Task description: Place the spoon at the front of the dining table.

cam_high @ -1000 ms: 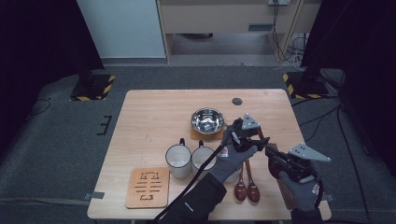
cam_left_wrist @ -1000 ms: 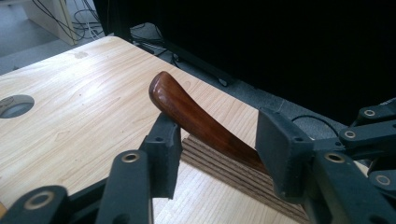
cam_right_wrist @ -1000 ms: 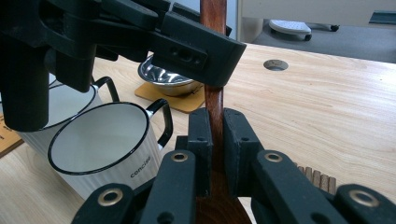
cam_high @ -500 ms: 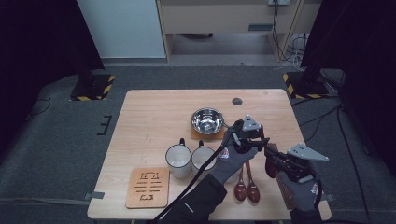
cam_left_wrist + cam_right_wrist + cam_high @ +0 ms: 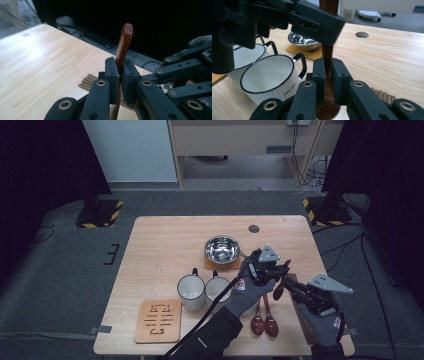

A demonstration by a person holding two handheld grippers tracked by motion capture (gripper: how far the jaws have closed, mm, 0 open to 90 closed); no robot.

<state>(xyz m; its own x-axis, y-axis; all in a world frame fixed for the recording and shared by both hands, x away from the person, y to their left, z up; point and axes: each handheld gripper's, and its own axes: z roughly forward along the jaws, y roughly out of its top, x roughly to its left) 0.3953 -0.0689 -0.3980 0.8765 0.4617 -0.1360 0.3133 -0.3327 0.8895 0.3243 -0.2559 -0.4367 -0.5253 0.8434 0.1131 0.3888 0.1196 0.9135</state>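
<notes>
Above table (image 5: 165, 240), spoon (image 5: 278, 289) clamped between both tongs.

A reddish-brown, glossy finish is seen on the wooden spoon (image 5: 124, 42) and on the two spoons (image 5: 264, 324) lying flat. Pale wood grain is shown by the surface (image 5: 165, 245). The two mugs (image 5: 202, 291) are coloured white, with black rims and handles. A shiny silver is given by the bowl (image 5: 222, 249), set on an orange-brown coaster (image 5: 212, 265). A tan trivet (image 5: 157, 321) is patterned with dark cut slots. The left claw (image 5: 119, 75) and the right claw (image 5: 329, 75) are black, with brass-coloured rivets.
</notes>
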